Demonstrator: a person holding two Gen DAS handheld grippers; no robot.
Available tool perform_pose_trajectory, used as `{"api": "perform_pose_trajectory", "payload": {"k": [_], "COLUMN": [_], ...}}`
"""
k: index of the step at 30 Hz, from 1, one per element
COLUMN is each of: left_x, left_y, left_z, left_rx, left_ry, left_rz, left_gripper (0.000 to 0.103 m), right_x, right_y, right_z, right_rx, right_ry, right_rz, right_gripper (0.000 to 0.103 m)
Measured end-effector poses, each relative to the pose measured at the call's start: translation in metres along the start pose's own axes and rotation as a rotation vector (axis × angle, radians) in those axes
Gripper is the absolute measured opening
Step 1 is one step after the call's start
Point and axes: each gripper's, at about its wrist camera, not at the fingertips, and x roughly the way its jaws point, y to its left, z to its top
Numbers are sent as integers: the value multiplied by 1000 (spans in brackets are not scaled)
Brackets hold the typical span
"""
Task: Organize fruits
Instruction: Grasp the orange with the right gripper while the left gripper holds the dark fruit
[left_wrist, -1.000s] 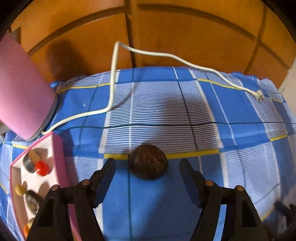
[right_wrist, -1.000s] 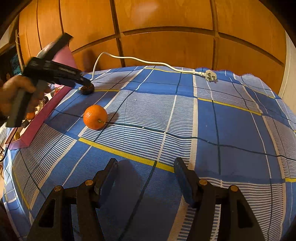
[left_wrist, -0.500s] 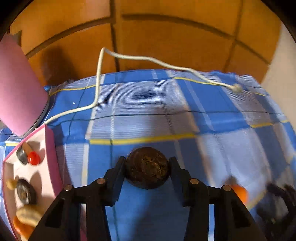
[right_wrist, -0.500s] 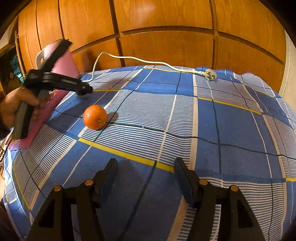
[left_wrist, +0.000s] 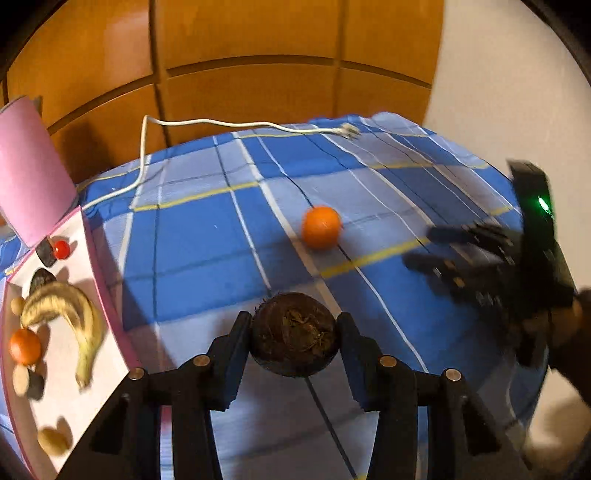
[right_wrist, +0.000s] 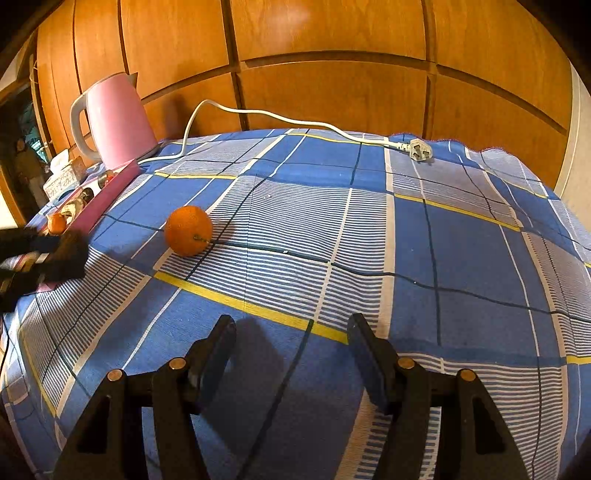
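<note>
Pinching dark round fruit (left_wrist: 294, 338) — left tongs (left_wrist: 293, 341).

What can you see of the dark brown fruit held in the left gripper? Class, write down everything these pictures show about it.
The dark brown fruit is round, rough-skinned and almost black, with a dry, crumpled tan patch facing the camera and a few fibres sticking out at its upper left edge. It sits clamped in the left gripper, one black pad pressing each side. It appears lifted off the blue checked cloth, near the white tray with pink rim. Its far side is hidden.
</note>
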Motion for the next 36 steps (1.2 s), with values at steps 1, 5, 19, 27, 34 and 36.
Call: {"api": "perform_pose_trajectory", "payload": {"k": [1, 5, 19, 27, 34, 36], "left_x": [-2, -5, -2, -3, -3, -3], "left_y": [-2, -4, 4, 9, 10, 10], "left_z": [-5, -25, -46, -50, -51, -51], "left_rx": [6, 26, -18, -46, -59, -63], "left_ry": [-1, 2, -26, -48, -56, -57], "left_rz": [2, 11, -2, -25, -32, -32], "left_gripper": [47, 47, 47, 47, 47, 47], "right_x": [0, 0, 1, 1, 3, -1], "right_y": [0, 1, 3, 3, 5, 10], "right_z": [0, 0, 0, 1, 16, 24], "right_rx": [-2, -7, -18, -19, 9, 18], "right_ry": [1, 3, 9, 16, 97, 85], "right_rz": [-3, -9, -25, -29, -27, 19], "right_gripper": [64, 64, 64, 64, 64, 64]}}
